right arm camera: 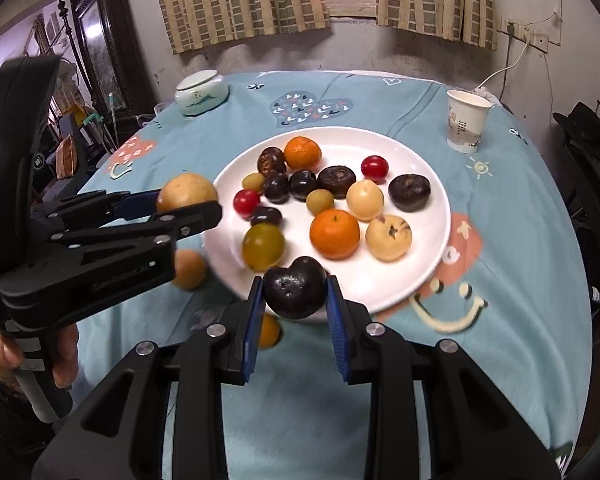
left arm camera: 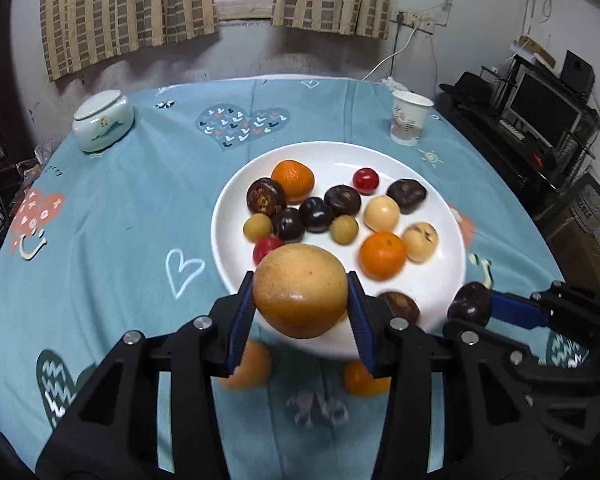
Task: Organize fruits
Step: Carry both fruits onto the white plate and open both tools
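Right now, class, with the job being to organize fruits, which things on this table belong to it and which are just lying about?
Belongs to the job:
- round white plate of mixed fruits
- large tan-yellow round fruit in left gripper
- dark purple fruit in right gripper
- orange fruits off the plate

Lying about:
- white paper cup
- pale green lidded ceramic jar

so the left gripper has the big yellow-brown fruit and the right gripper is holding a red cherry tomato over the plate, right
Not quite. The left gripper does hold the big yellow-brown fruit, but the right gripper holds a dark purple-black fruit, not a red cherry tomato. The right wrist view shows it clamped between the blue pads at the near edge of the white plate.
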`<action>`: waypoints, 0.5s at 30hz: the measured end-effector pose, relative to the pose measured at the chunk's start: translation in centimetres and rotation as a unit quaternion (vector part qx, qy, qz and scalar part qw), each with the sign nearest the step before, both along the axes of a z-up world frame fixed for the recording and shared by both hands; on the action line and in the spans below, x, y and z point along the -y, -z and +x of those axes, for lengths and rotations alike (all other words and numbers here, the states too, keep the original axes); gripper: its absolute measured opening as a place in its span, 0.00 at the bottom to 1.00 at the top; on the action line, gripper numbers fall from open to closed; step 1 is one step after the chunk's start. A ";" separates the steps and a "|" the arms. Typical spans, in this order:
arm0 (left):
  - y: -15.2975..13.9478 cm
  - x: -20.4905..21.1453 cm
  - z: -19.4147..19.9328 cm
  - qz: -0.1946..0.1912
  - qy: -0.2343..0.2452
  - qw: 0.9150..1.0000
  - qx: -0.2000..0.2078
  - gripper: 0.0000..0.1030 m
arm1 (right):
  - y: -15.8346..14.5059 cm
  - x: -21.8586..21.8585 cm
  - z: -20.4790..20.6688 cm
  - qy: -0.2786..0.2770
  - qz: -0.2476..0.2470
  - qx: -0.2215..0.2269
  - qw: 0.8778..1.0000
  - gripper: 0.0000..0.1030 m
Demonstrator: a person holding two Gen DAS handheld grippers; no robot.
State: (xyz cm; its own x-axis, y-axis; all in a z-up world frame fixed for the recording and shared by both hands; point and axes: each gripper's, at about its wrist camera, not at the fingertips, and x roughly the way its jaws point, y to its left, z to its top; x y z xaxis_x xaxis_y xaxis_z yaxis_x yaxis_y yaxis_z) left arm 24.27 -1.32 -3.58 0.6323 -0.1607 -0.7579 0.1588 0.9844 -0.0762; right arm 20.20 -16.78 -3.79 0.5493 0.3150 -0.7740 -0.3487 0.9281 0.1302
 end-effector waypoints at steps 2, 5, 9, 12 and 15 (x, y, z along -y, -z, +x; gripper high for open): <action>0.7 0.3 1.5 0.008 -0.005 1.000 -0.011 0.44 | 0.4 -0.1 1.1 -0.001 0.000 -0.001 1.000 0.30; 1.6 0.6 2.8 0.012 -0.007 1.000 -0.022 0.44 | 1.1 -0.5 2.3 -0.011 0.005 -0.007 1.000 0.30; 2.4 0.8 3.8 0.013 -0.008 0.999 -0.030 0.44 | 2.3 -1.0 3.6 -0.013 0.003 -0.019 1.000 0.30; 2.9 0.9 4.7 0.017 -0.010 0.999 -0.035 0.44 | 2.9 -1.2 4.4 -0.011 0.005 -0.021 1.000 0.30; 3.1 1.0 5.4 0.015 -0.010 0.999 -0.037 0.45 | 3.1 -1.6 5.0 -0.012 0.003 -0.013 1.000 0.31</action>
